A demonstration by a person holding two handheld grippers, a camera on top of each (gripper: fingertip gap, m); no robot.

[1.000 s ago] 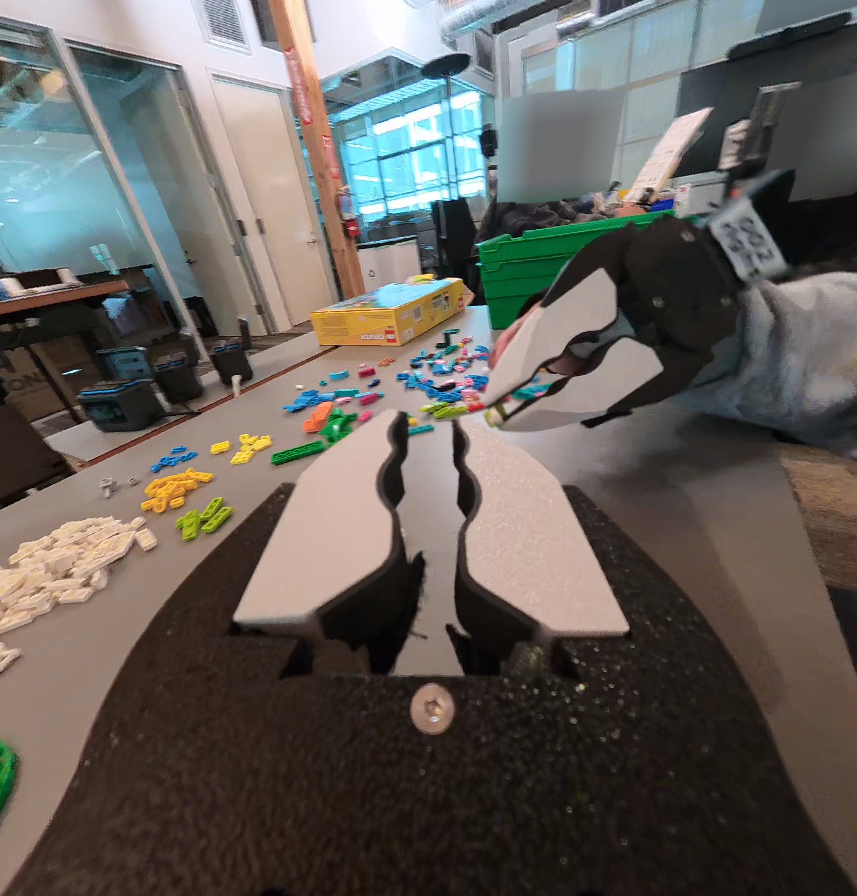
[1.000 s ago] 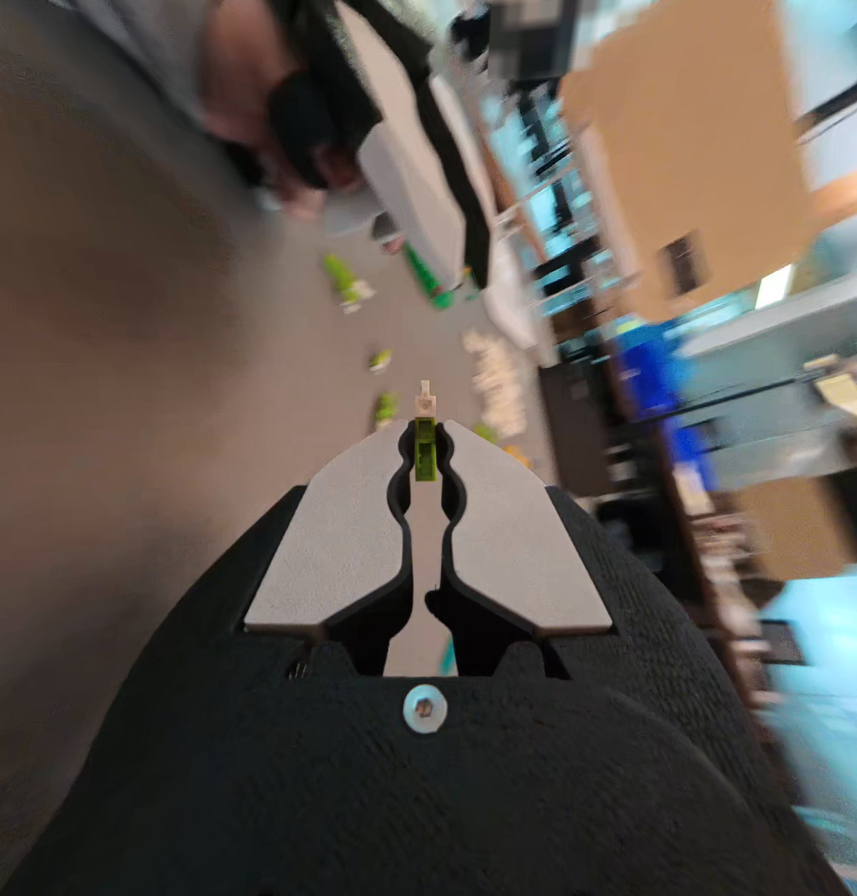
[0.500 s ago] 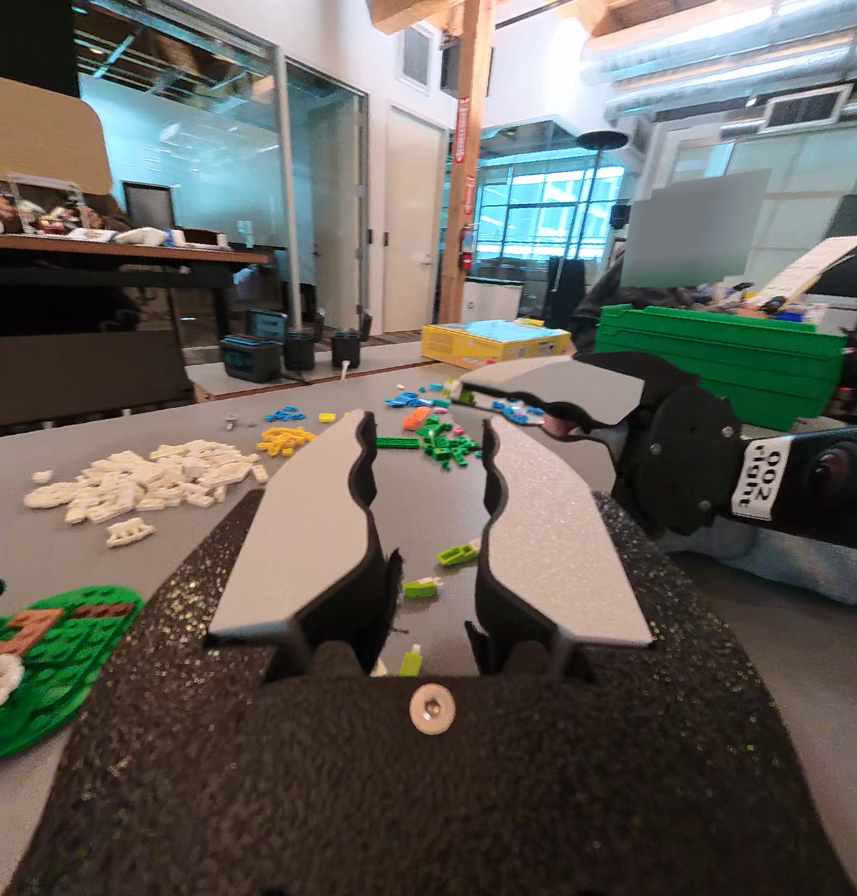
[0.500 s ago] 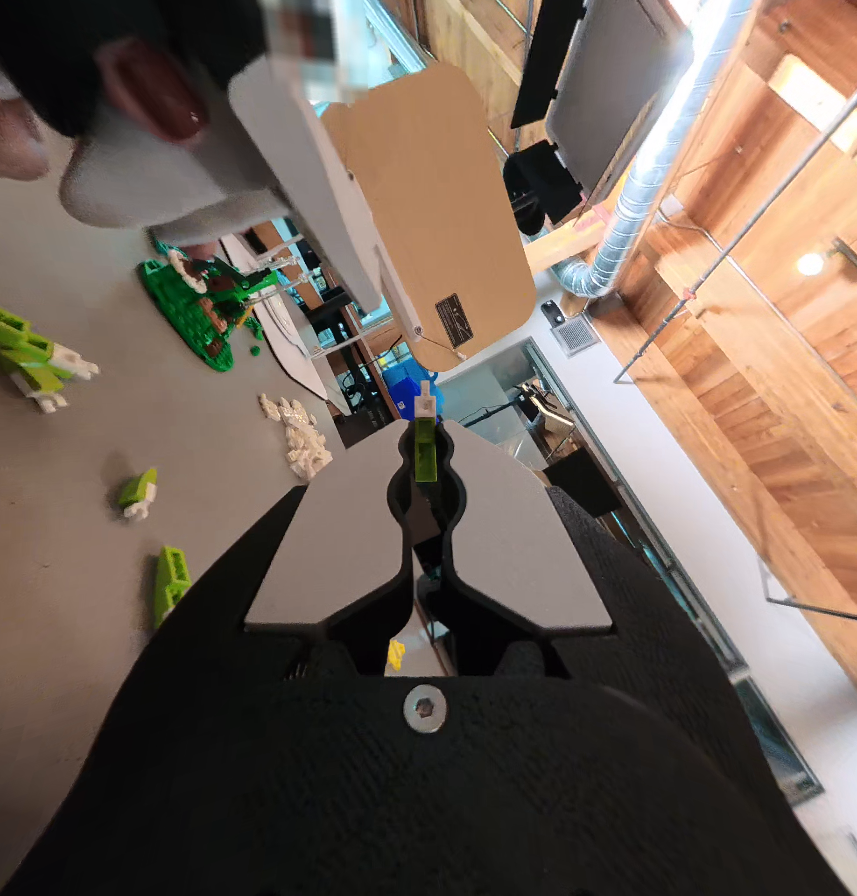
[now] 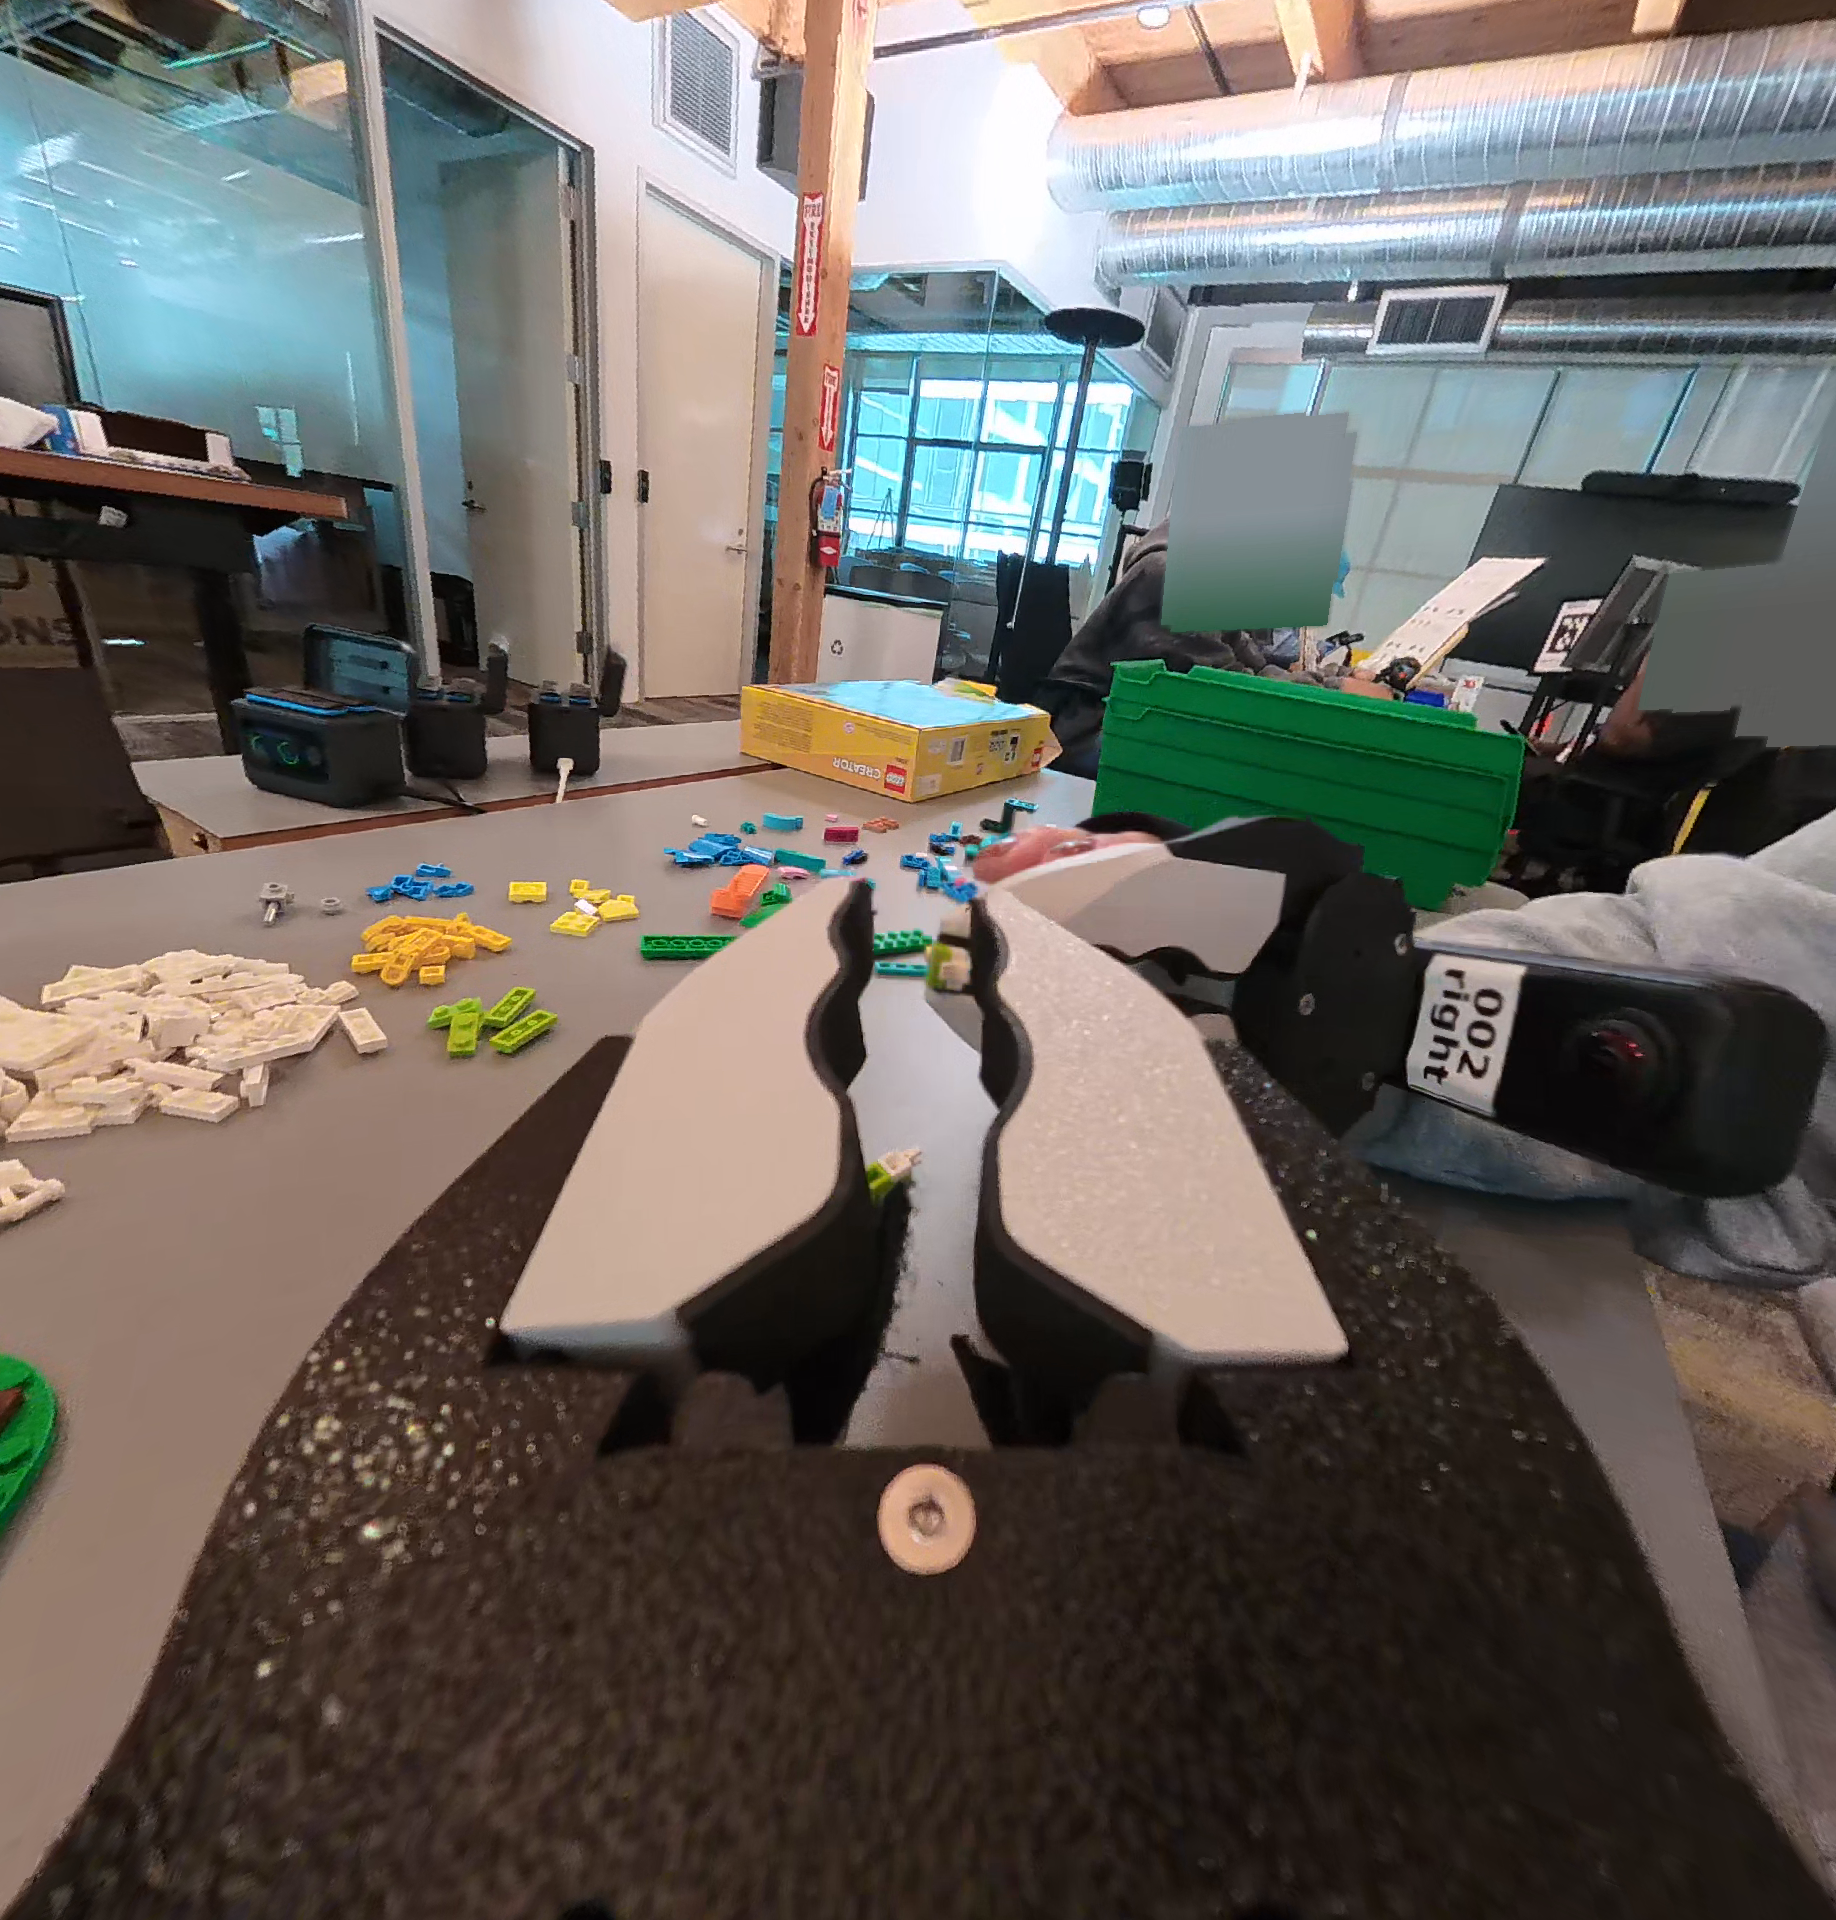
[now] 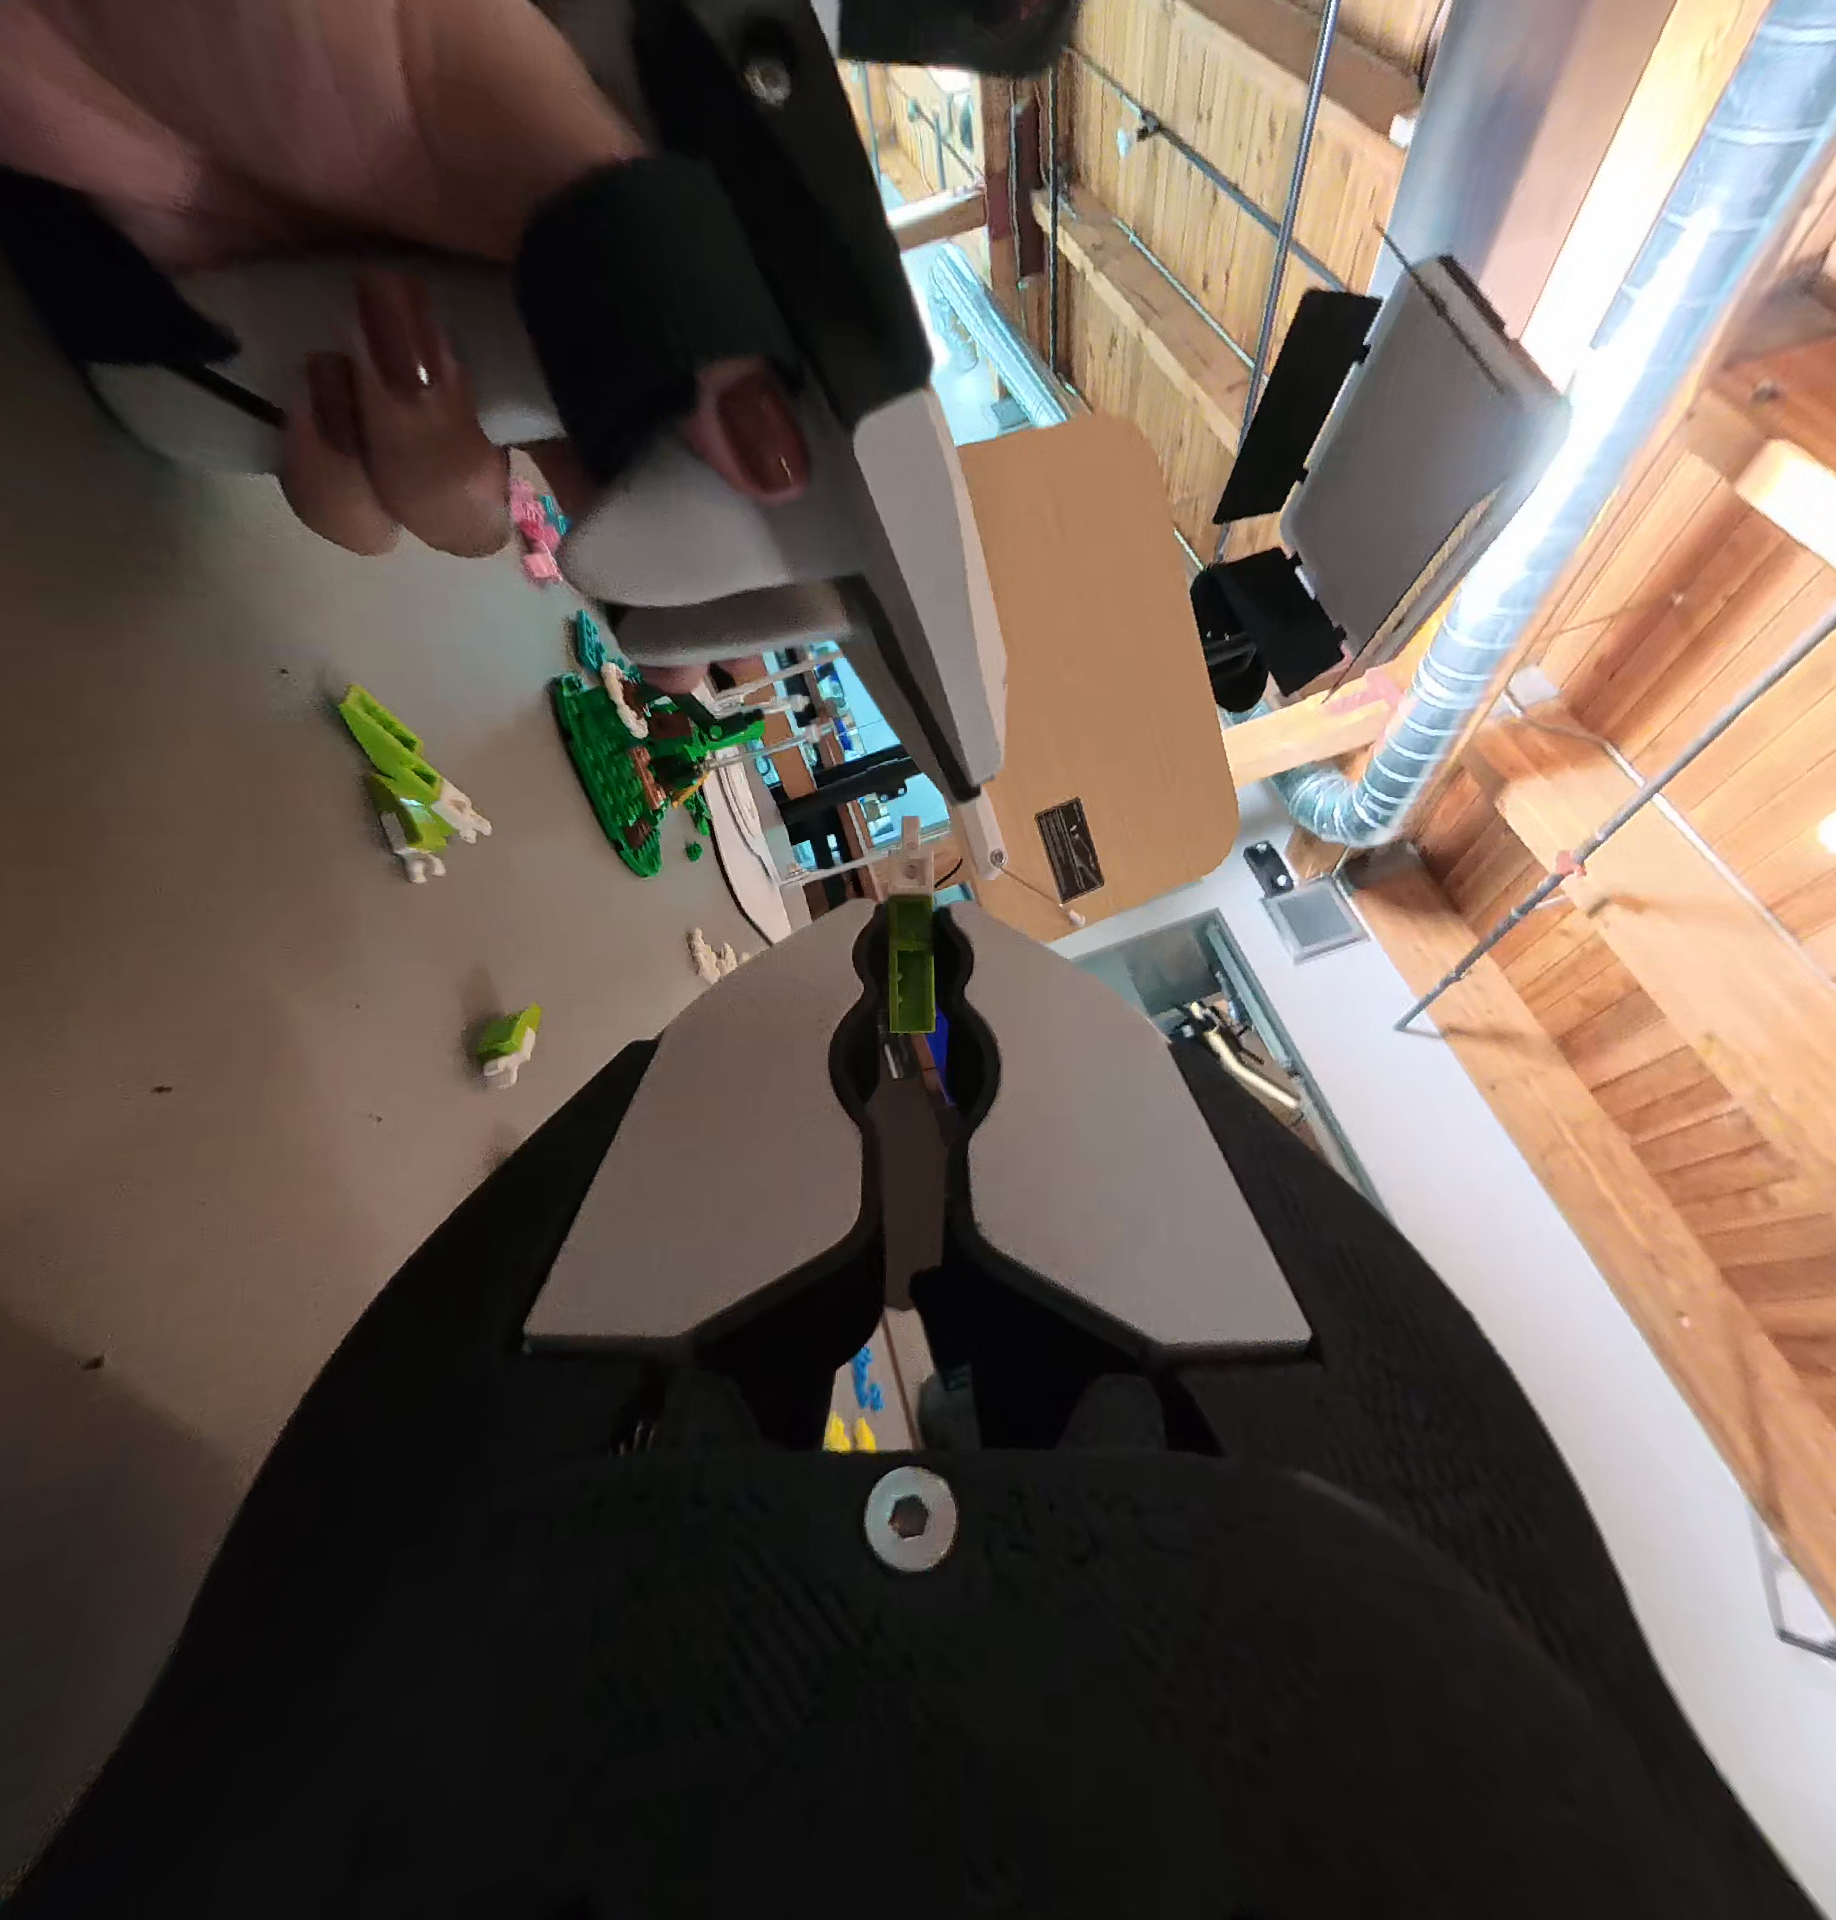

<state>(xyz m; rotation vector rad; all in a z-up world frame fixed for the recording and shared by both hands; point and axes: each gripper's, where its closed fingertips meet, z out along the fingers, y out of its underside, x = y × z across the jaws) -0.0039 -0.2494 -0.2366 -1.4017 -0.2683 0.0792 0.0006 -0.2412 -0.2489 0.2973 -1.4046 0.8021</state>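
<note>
So, a small lime-green brick [image 6: 909,977] with a white bit [image 6: 909,868] stuck on its front end is pinched right at the tips of the right gripper [image 6: 909,925], with both pads pressed against its sides and the white end poking out past them. The left gripper [image 5: 919,935] is seen with its fingers parted by a narrow gap and nothing caught in it. The held brick is parked just beside the inner edge of that gripper's right fingertip [image 5: 997,935]; whether it's actually touched there can't be told. Another tiny lime-and-white piece [image 5: 890,1169] is left lying on the grey table [image 5: 270,1299] below the left fingers, closer to their base. Further off, loose bricks are sorted by colour, a white pile [image 5: 145,1029] included, and a green baseplate build [image 6: 623,774] is spotted out past the left gripper. As for writing: a white printed label [image 5: 1459,1034] is stuck on the right gripper's black body, a yellow box [image 5: 893,732] with printing and a logo on its side is sat at the far end of the table next to a green crate [image 5: 1309,769], red signs [image 5: 810,265] are fixed to a wooden post, and a small black plate [image 6: 1070,847] is mounted on a wooden board.
</note>
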